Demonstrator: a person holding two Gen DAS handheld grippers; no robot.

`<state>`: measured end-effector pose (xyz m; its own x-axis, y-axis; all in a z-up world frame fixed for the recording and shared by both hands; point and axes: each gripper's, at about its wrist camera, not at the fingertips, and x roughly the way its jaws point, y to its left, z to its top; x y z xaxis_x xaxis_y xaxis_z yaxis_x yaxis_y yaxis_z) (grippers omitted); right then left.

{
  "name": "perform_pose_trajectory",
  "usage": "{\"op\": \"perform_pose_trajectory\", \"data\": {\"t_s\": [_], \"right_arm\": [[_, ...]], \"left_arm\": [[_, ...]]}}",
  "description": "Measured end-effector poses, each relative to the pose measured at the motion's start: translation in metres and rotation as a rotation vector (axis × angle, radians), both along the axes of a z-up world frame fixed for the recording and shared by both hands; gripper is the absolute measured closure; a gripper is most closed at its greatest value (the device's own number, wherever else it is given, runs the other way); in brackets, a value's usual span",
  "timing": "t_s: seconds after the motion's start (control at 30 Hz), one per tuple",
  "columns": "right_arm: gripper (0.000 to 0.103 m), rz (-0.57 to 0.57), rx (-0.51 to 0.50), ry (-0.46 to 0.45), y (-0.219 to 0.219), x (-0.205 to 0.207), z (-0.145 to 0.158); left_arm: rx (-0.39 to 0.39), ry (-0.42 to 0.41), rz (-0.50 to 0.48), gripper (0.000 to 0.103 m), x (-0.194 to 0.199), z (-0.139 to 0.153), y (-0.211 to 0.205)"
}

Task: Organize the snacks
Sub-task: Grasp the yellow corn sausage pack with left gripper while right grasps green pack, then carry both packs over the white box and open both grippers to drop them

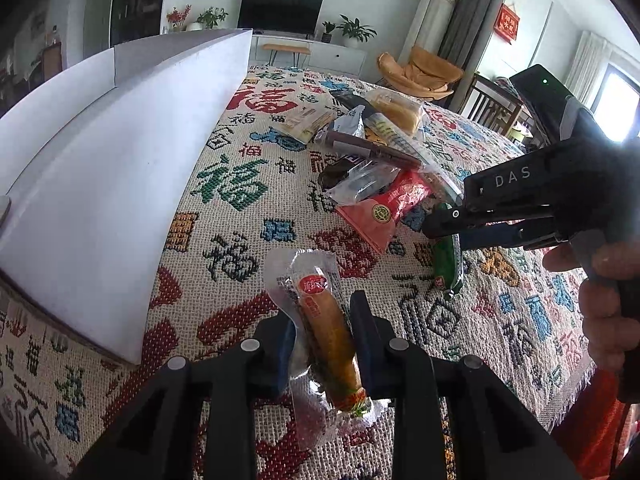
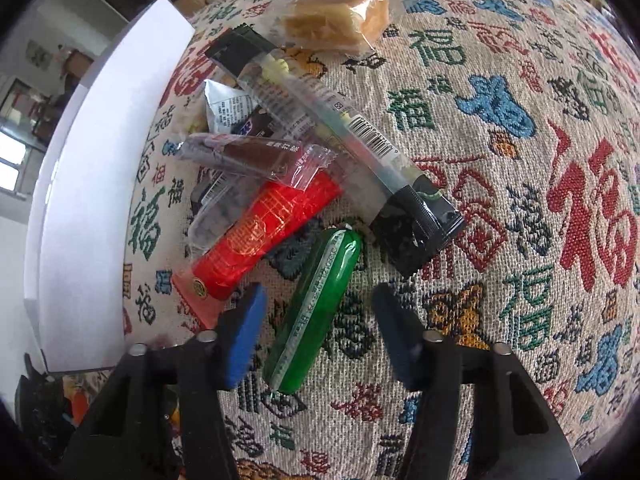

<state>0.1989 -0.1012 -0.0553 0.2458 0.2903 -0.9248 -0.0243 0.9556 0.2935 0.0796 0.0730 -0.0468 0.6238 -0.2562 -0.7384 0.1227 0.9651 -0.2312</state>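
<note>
My left gripper (image 1: 322,320) is shut on an orange sausage snack (image 1: 328,336) in a clear wrapper, held above the patterned tablecloth (image 1: 248,240). My right gripper (image 2: 318,300) is open, its blue pads on either side of a green sausage snack (image 2: 316,308) that lies on the cloth. It also shows in the left wrist view (image 1: 448,224), over the green sausage snack (image 1: 448,264). A heap of snacks lies beyond: a red packet (image 2: 264,236), a brown bar (image 2: 248,156), a long dark stick pack (image 2: 340,136) and a wrapped cake (image 2: 336,12).
A white open box (image 1: 100,168) stands on the cloth at the left; it also shows in the right wrist view (image 2: 88,184). Chairs (image 1: 492,108), a TV and plants are beyond the far table edge.
</note>
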Motion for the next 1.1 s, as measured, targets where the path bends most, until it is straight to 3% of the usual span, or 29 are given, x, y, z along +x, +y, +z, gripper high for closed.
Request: {"op": "perform_pose_trajectory", "data": {"t_s": [0.1,0.17,0.23,0.4,0.57,0.8,1.1], "right_arm": [[0.055,0.014,-0.03,-0.007,0.006,0.0,0.002],[0.073,0.034,-0.042,-0.021,0.009,0.0,0.004],[0.08,0.04,-0.024,-0.013,0.007,-0.002,0.005],[0.08,0.049,0.08,-0.033,-0.015,-0.023,0.022],[0.08,0.063,0.132,-0.068,-0.03,-0.037,0.042],[0.08,0.059,0.13,-0.1,-0.052,-0.051,0.053],[0.08,0.088,0.096,-0.12,-0.049,-0.056,0.039]], "left_arm": [[-0.001,-0.001,0.004,0.078,-0.002,0.001,0.001],[-0.002,-0.013,0.002,0.079,-0.004,0.003,0.001],[-0.002,-0.033,-0.007,0.08,-0.006,0.007,-0.001],[-0.018,-0.082,-0.037,0.083,-0.012,0.018,-0.007],[-0.057,-0.079,-0.037,0.083,-0.013,0.021,-0.008],[-0.077,-0.086,-0.029,0.083,-0.016,0.023,-0.006],[-0.164,-0.131,-0.043,0.083,-0.022,0.04,-0.004]]}}
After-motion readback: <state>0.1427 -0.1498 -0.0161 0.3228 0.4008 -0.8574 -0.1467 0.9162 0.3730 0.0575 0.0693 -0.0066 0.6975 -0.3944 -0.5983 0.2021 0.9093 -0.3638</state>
